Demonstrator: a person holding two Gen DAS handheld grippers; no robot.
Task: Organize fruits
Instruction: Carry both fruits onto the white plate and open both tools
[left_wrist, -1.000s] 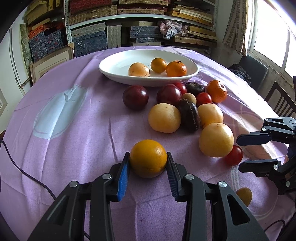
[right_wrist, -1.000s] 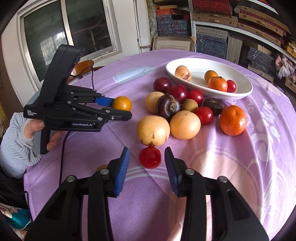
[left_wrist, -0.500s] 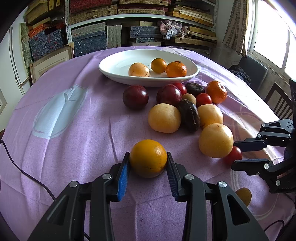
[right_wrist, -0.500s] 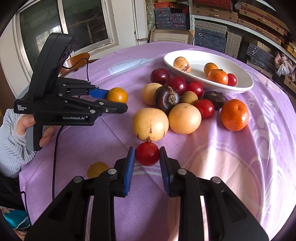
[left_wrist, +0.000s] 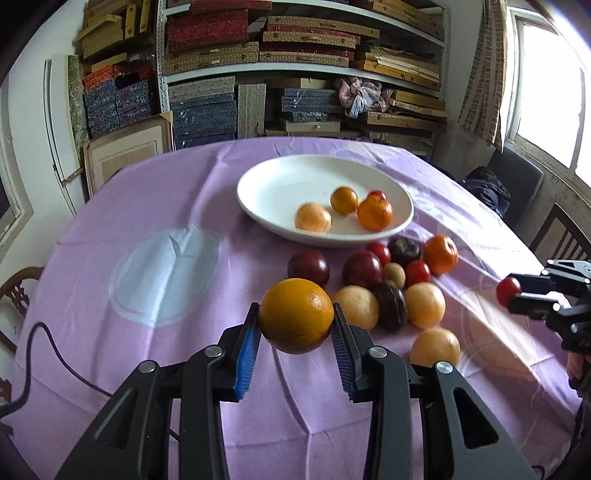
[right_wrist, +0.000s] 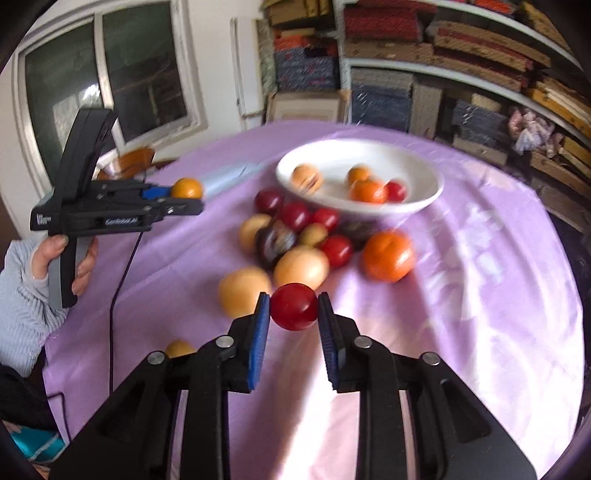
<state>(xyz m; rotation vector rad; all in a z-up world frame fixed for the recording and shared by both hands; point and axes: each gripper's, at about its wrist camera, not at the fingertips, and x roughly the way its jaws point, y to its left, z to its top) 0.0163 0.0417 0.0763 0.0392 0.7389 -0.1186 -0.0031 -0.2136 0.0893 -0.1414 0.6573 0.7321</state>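
Note:
My left gripper (left_wrist: 295, 332) is shut on a large orange (left_wrist: 295, 314) and holds it above the purple tablecloth (left_wrist: 147, 206). My right gripper (right_wrist: 293, 317) is shut on a small red fruit (right_wrist: 294, 311), also lifted; it shows at the right of the left wrist view (left_wrist: 508, 291). A white oval bowl (left_wrist: 280, 184) at the far side holds several fruits, among them an orange one (left_wrist: 374, 213). A cluster of loose fruits (left_wrist: 391, 284) lies in front of the bowl. The left gripper with its orange shows in the right wrist view (right_wrist: 186, 188).
A pale yellow fruit (left_wrist: 435, 347) lies apart at the near right, and a small orange fruit (right_wrist: 179, 349) near the table's edge. A black cable (left_wrist: 55, 354) trails on the left. Shelves of stacked boxes (left_wrist: 295, 55) stand behind the table; chairs stand at both sides.
My right gripper closed on the red fruit and lifted it off the cloth. My left gripper lifted the orange and tilted up toward the bowl.

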